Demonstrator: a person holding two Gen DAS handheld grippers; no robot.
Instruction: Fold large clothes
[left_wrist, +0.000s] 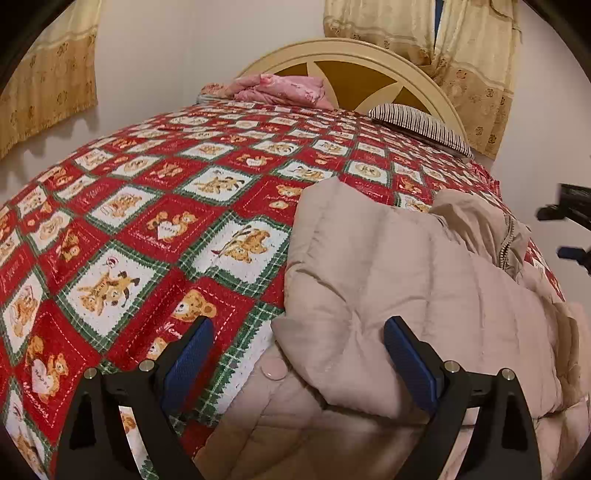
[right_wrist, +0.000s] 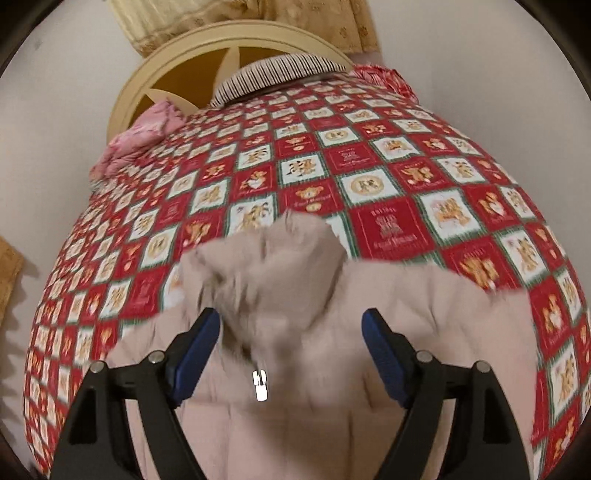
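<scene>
A large beige quilted jacket (left_wrist: 399, 280) lies partly folded on the bed, one panel laid over the rest. My left gripper (left_wrist: 299, 326) hovers open over its near left edge, blue pads wide apart and clear of the cloth. A round snap button (left_wrist: 275, 371) shows by that edge. In the right wrist view the jacket (right_wrist: 406, 332) fills the lower middle, hood (right_wrist: 280, 251) crumpled and blurred. My right gripper (right_wrist: 291, 315) is open above the collar, nothing pinched, with the silver zipper pull (right_wrist: 260, 386) below it. Black fingers with a blue pad (left_wrist: 567, 253) show at the left view's right edge.
The bed wears a red, white and green teddy-bear quilt (left_wrist: 155, 221). At its head are a cream arched headboard (left_wrist: 354, 51), a pink bundled blanket (left_wrist: 288, 88) and a striped pillow (left_wrist: 417, 123). Yellow curtains (left_wrist: 476, 55) hang behind. Walls border the bed.
</scene>
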